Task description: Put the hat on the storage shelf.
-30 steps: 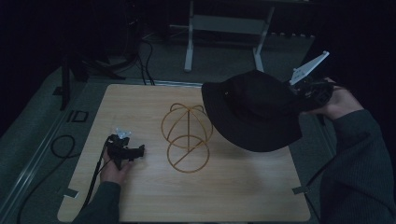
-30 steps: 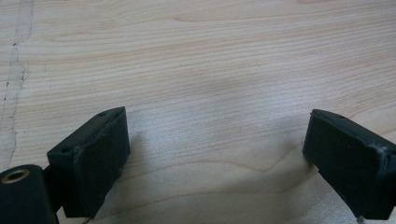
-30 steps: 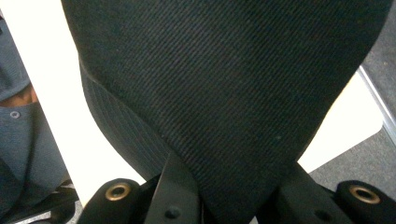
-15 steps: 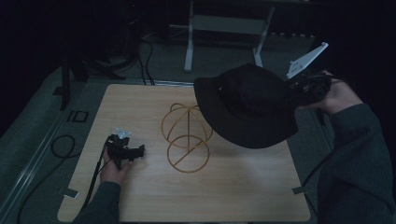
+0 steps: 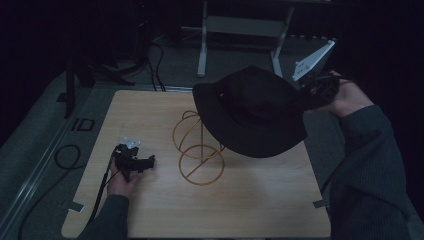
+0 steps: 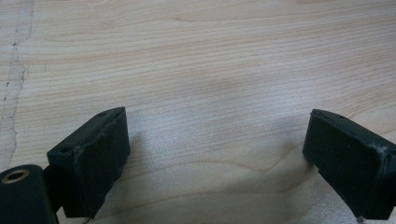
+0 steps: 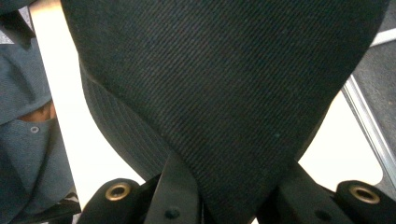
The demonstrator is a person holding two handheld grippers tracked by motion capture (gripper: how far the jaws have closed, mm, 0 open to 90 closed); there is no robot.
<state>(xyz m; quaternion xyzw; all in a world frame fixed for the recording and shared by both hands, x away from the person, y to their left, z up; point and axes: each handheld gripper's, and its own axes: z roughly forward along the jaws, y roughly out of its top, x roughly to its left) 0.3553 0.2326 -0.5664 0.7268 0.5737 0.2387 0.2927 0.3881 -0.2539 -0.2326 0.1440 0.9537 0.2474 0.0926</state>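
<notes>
**Black hat held above a wire stand**

Here, the black hat [image 5: 252, 112] is clamped at its brim by the right gripper [image 5: 312, 92], above the table's [image 5: 260, 200] right half, partly over the gold wire stand [image 5: 200, 150]. The left gripper [image 5: 134, 162] is rested wide open near the left edge.

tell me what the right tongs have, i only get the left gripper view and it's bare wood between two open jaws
Observer: The right tongs are shut on the brim of a black hat.
Operator: where's the hat then, on the table
Observer: No, it hangs in the air over the far right part of the table, held by its brim, partly above a gold wire stand.
Operator: is it on the stand
Observer: Not seated; most of the stand's wire dome and its whole ring base show beside the hat's left edge.
Operator: and my left tongs
Observer: The left tongs lie on the wood near the left, pointing toward the stand.
</notes>
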